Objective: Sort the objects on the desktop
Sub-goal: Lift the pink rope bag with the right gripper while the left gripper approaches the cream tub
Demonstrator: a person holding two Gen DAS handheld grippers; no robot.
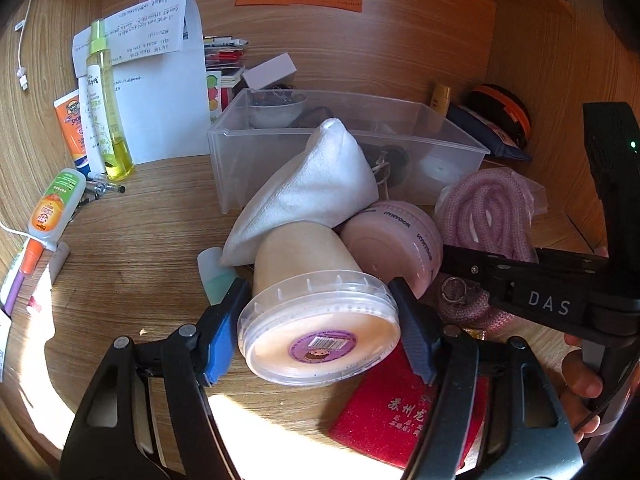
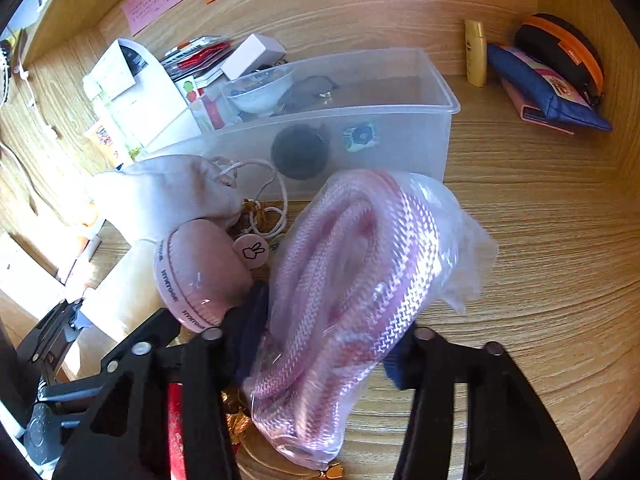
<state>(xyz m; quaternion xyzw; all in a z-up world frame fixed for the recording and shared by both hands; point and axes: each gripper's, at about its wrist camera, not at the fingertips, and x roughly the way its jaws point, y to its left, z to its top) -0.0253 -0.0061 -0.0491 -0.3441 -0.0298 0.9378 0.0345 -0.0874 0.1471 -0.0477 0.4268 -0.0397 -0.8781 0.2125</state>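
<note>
A beige plastic cup (image 1: 316,280) with a clear lid lies on its side on the wooden desk, lid toward me. My left gripper (image 1: 318,294) is shut on it, its blue pads (image 1: 220,332) pressing both sides of the lid rim. A coil of pink rope in a clear plastic bag (image 2: 352,280) is pinched in my right gripper (image 2: 326,344), lifted slightly off the desk. In the left wrist view the right gripper's black body (image 1: 548,300) reaches in from the right over the pink rope (image 1: 488,212).
A clear plastic bin (image 1: 240,152) holding a bowl stands behind. A white cloth pouch (image 1: 316,188) and a pink round case (image 1: 396,244) lean against the cup. A red booklet (image 1: 400,412) lies under it. Bottles and tubes (image 1: 106,100) stand left; a blue pouch (image 2: 548,92) lies back right.
</note>
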